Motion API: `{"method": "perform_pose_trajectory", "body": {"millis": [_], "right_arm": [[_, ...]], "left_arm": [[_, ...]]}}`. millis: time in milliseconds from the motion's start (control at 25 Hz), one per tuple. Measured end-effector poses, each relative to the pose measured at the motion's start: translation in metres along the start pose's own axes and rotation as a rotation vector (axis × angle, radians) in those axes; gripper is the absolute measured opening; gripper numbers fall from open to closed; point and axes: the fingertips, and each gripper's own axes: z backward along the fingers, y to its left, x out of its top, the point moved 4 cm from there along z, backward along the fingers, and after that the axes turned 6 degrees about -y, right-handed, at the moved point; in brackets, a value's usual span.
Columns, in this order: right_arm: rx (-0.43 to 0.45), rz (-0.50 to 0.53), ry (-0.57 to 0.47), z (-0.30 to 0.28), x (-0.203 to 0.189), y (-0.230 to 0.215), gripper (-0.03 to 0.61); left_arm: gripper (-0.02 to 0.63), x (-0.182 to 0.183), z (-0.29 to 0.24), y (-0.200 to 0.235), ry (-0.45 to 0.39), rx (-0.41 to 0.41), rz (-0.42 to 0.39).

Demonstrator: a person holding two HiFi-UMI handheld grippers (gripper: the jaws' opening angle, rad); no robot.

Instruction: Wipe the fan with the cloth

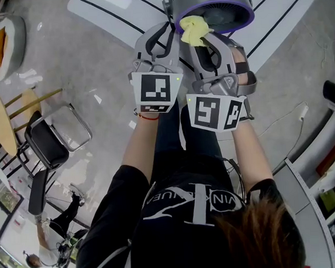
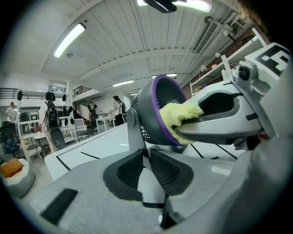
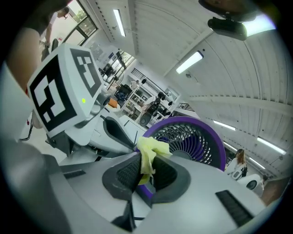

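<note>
Right gripper (image 3: 145,170) clamps cloth (image 3: 149,151) at fan (image 3: 194,142) rim — left gripper (image 2: 146,154) jaws pinch its part-hidden stand.

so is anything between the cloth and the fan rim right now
Nothing visible. The cloth held in the right gripper already lies against the purple rim of the fan. The left gripper holds the stand lower down, out of the way.

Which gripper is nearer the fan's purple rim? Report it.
Right. The right gripper presses the yellow cloth against the purple rim; the left gripper sits lower, by the fan's grey stand.
</note>
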Motion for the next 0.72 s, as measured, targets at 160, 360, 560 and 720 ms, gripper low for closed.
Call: {"method": "perform_pose_trajectory", "body": {"millis": [160, 360, 560, 720], "right_arm": [[0.016, -0.013, -0.005, -0.004, 0.002, -0.002, 0.034], [0.029, -0.028, -0.006, -0.004, 0.006, -0.002, 0.035], [0.017, -0.053, -0.031, -0.002, 0.016, -0.013, 0.037], [0.009, -0.093, -0.042, 0.002, 0.02, -0.022, 0.038]], "left_arm": [[0.06, -0.002, -0.002, 0.001, 0.001, 0.0, 0.009], [0.06, -0.007, -0.001, 0.0, 0.007, -0.005, 0.015], [0.06, -0.008, 0.0, 0.0, 0.004, -0.001, 0.009], [0.06, -0.009, -0.001, -0.001, 0.005, -0.002, 0.005]]}}
